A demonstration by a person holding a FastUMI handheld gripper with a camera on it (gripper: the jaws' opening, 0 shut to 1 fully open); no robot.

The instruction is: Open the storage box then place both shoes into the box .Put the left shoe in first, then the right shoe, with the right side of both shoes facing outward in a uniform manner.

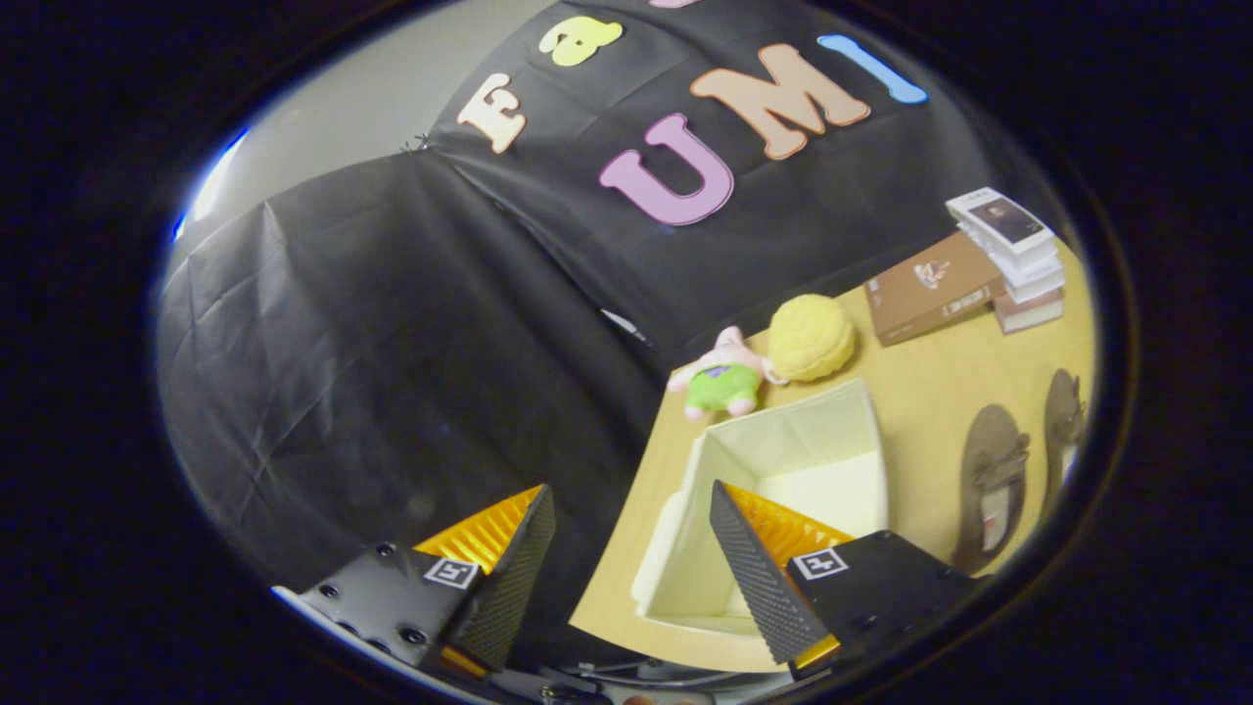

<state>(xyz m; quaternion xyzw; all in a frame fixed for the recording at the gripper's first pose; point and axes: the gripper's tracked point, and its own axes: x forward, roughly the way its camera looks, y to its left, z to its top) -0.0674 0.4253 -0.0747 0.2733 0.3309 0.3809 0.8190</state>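
Hovering with my fingers spread wide and empty over the open storage box near the desk edge; the shoes look light and floppy, best pinched at the heel rim.

My gripper has two wedge-shaped fingers with black pads covered in a fine dotted grip texture. Behind each pad I see bright orange ribbed plastic, ridged like a washboard. The finger bases are matte black blocks, and each carries a small white square tag with a black pattern printed on it. On the left block I count several round black screw heads set into the surface. A thin pale edge runs along the underside of that left block.
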